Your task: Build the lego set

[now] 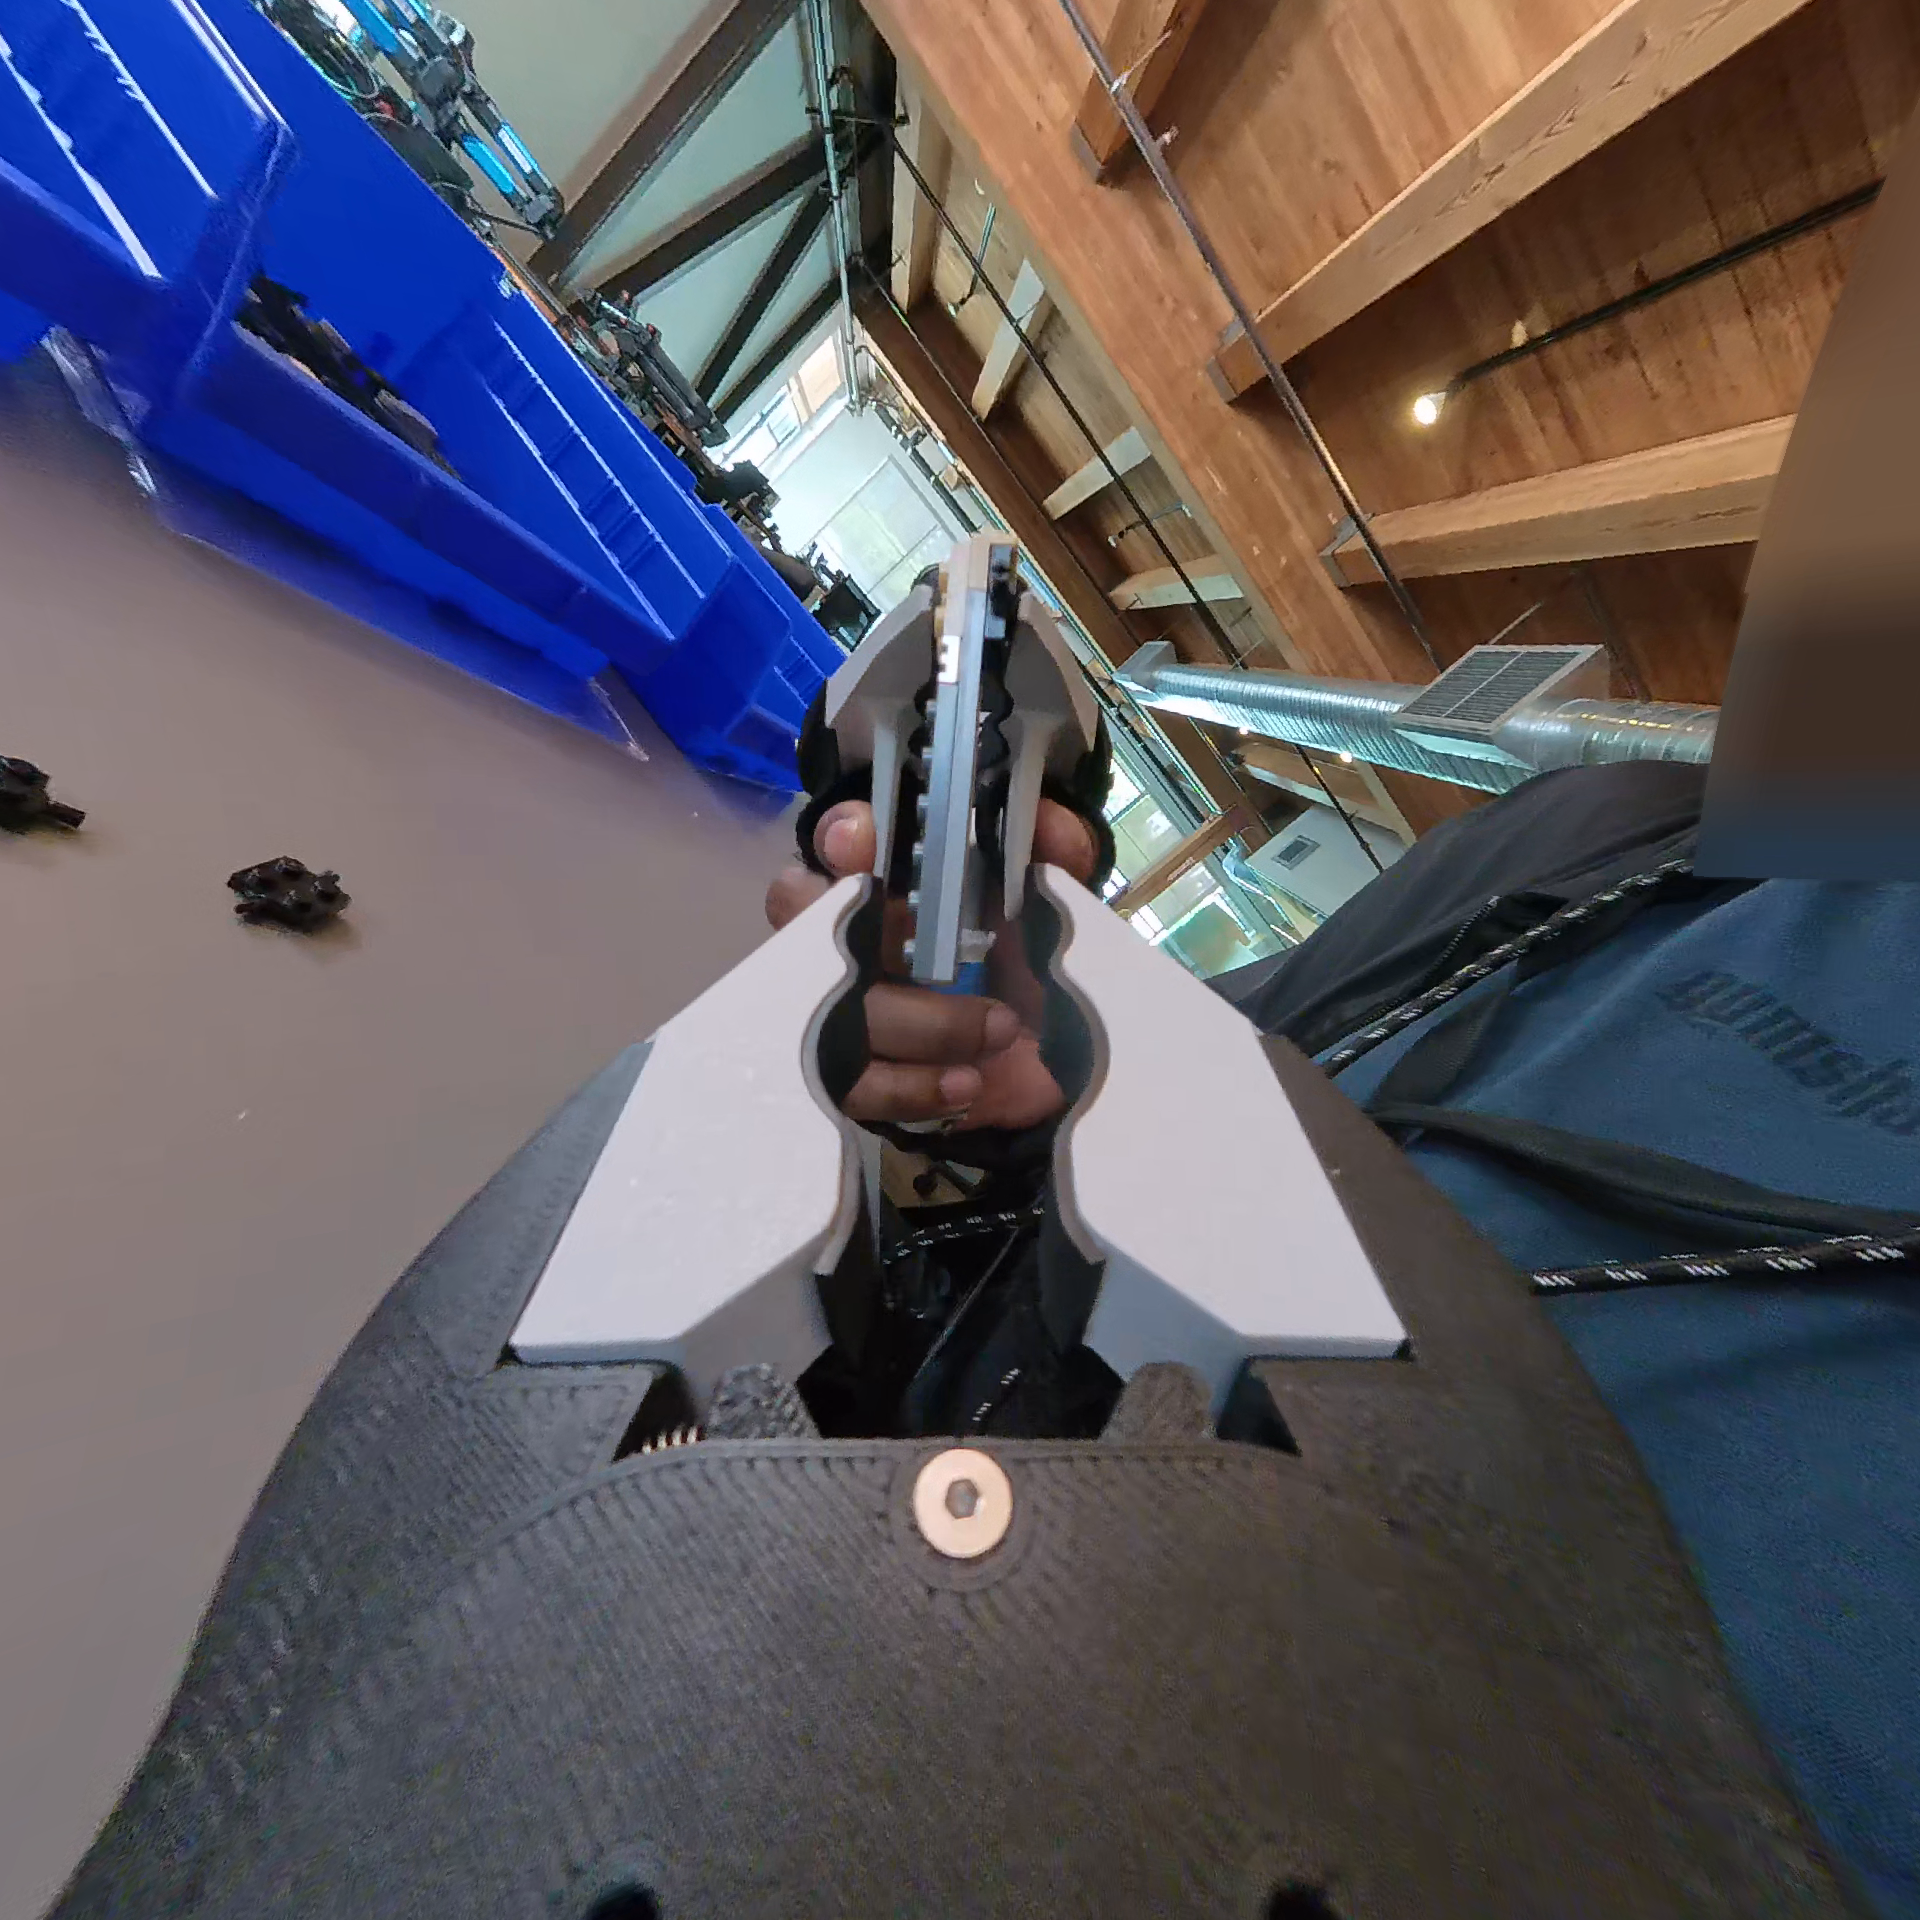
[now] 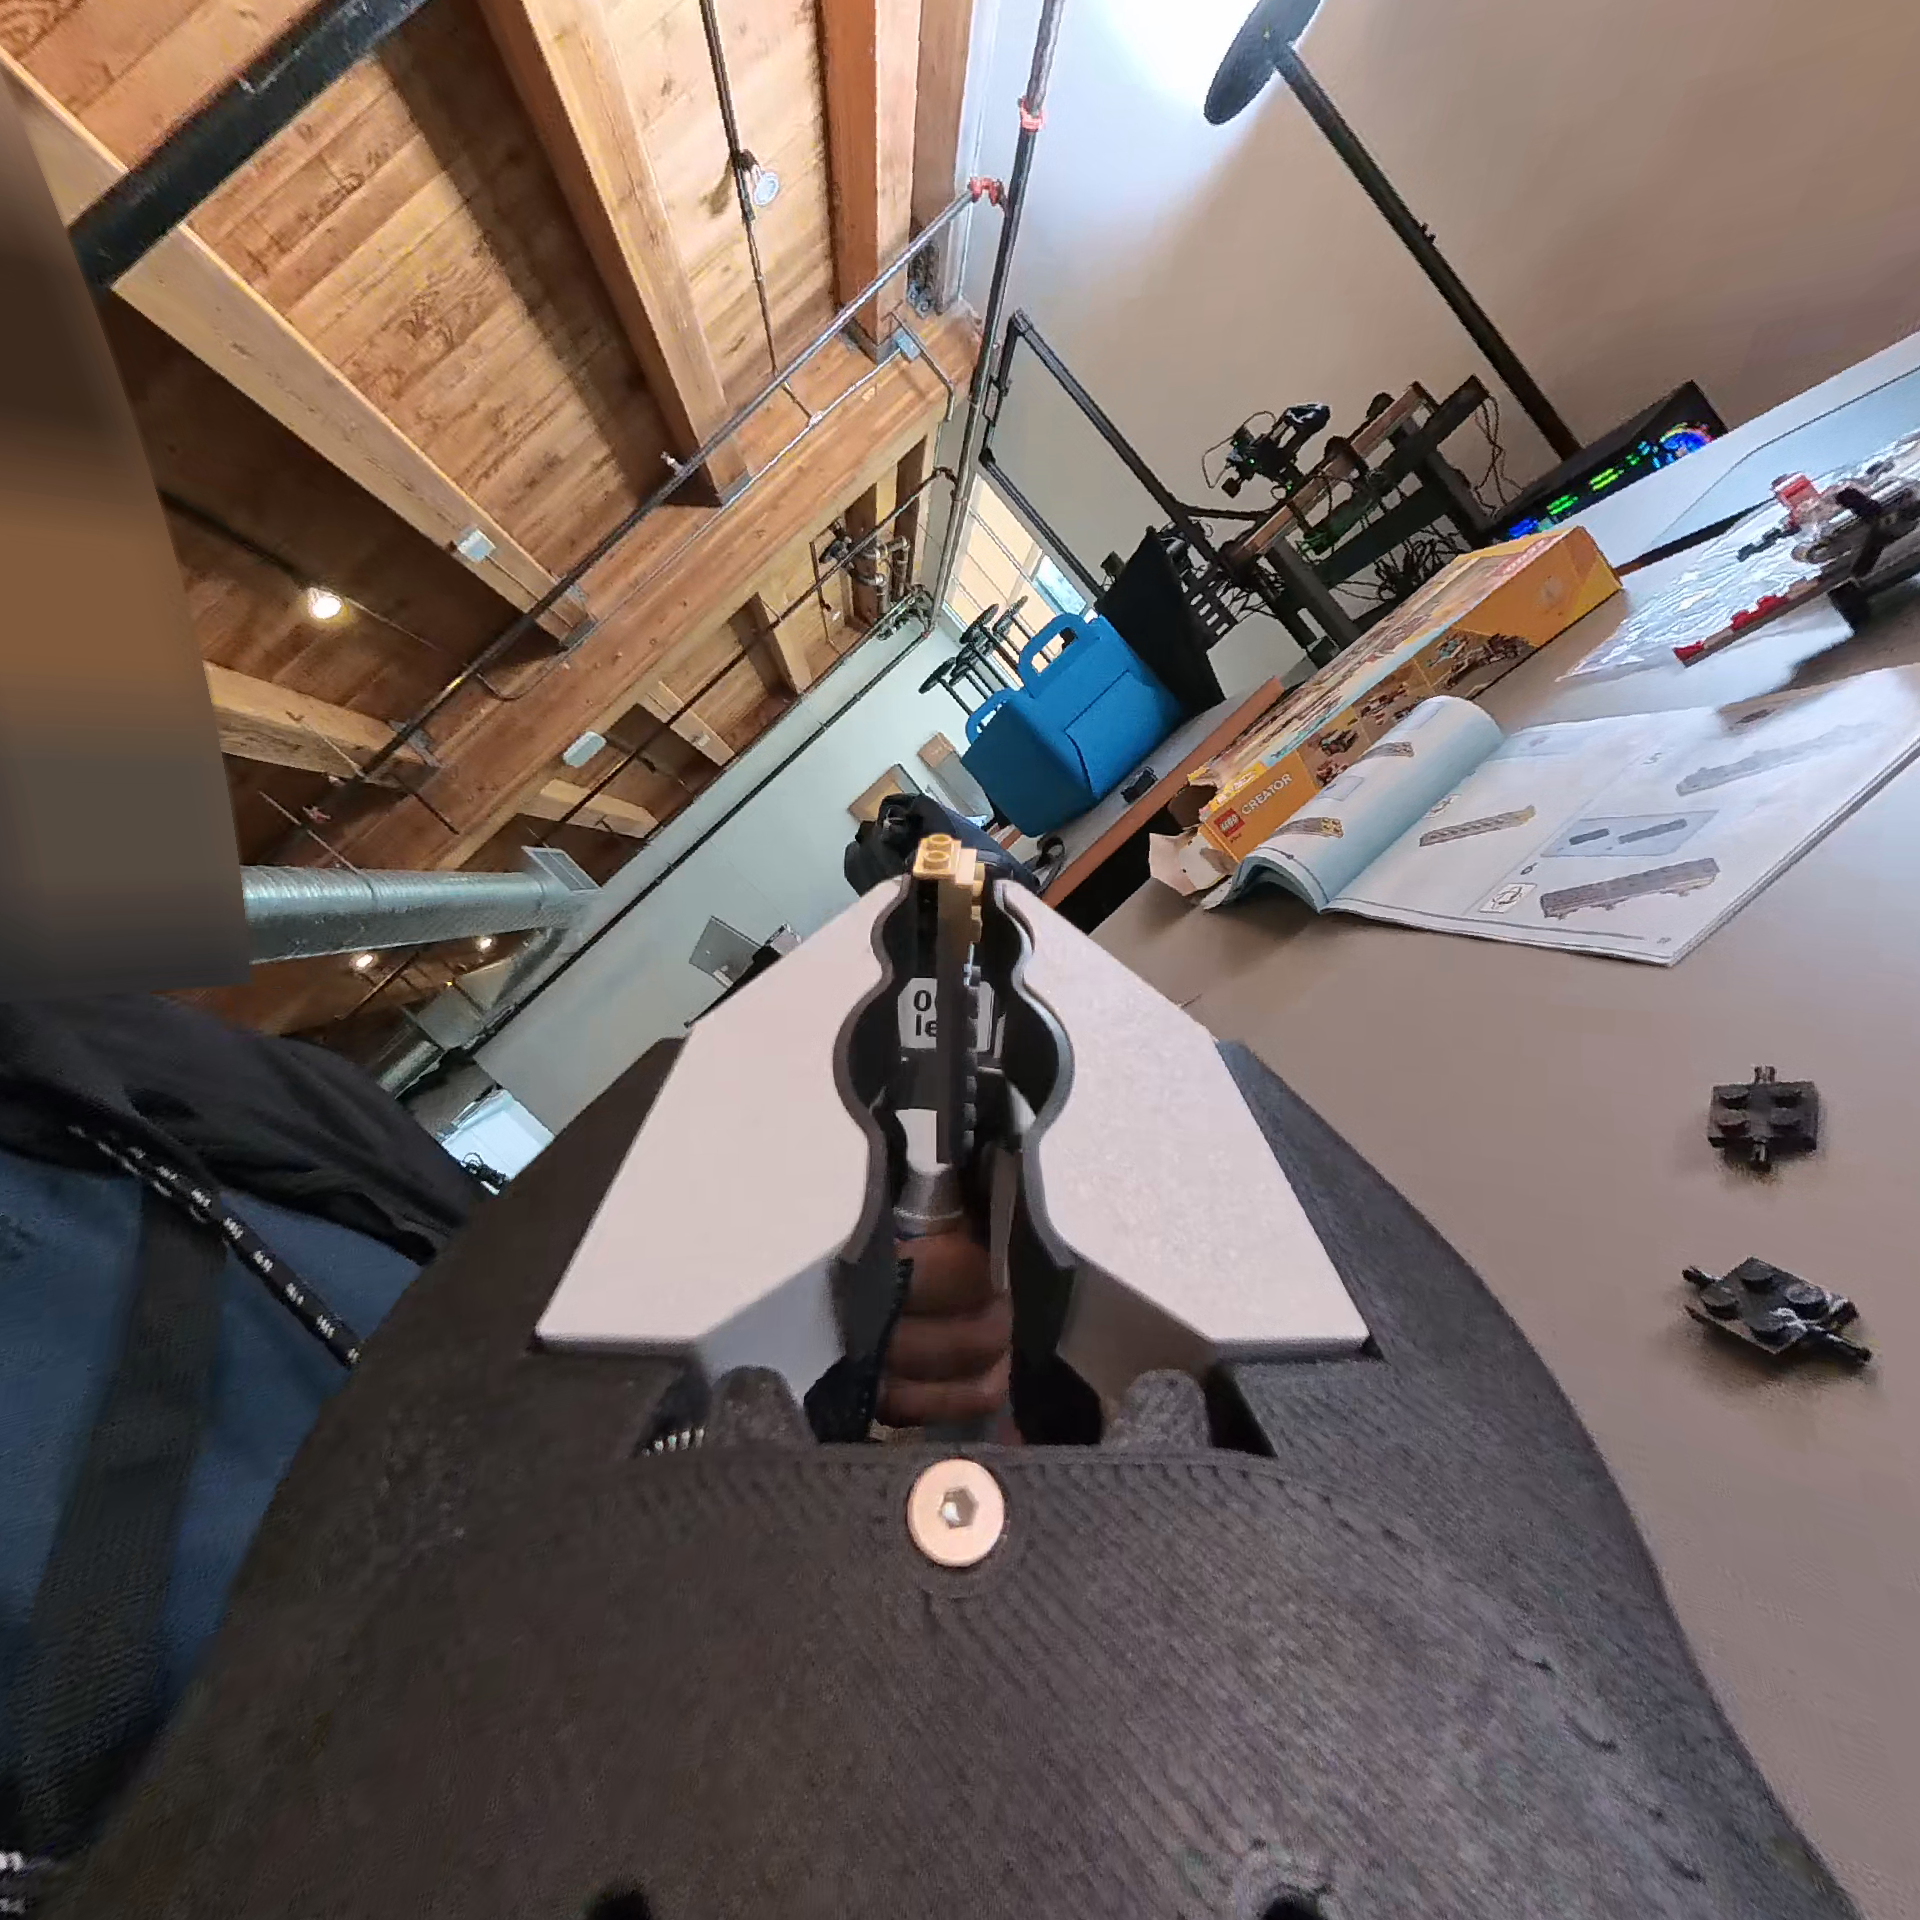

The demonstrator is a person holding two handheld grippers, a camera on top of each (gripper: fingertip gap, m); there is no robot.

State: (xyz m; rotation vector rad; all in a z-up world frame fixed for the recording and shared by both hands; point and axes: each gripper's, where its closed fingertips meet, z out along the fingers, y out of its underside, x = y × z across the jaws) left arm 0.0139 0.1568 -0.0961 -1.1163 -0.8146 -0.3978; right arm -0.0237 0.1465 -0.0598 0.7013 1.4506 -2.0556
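Note:
A long grey Lego plate (image 1: 943, 821), seen edge-on, is held up in the air between both grippers. It has a tan piece (image 2: 948, 860) at one end and black parts along one side. My right gripper (image 2: 954, 888) is shut on it; its grey fingers (image 1: 883, 686) clamp the plate's middle in the left wrist view. My left gripper (image 1: 956, 878) faces it from the other side. Its jaws stand slightly apart around the plate's near end, with a gap showing on each side. A hand (image 1: 935, 1049) shows behind the plate.
Two small black wheel-holder plates (image 1: 289, 891) (image 2: 1771, 1320) lie on the brown table (image 2: 1455, 1143). Blue bins (image 1: 416, 416) stand at its far side. An open instruction booklet (image 2: 1558, 821), the set's box (image 2: 1403, 665) and part-built pieces (image 2: 1849, 540) lie farther off. The person's torso (image 1: 1662, 1247) is close. Tip to tip, the grippers are about 5 cm apart.

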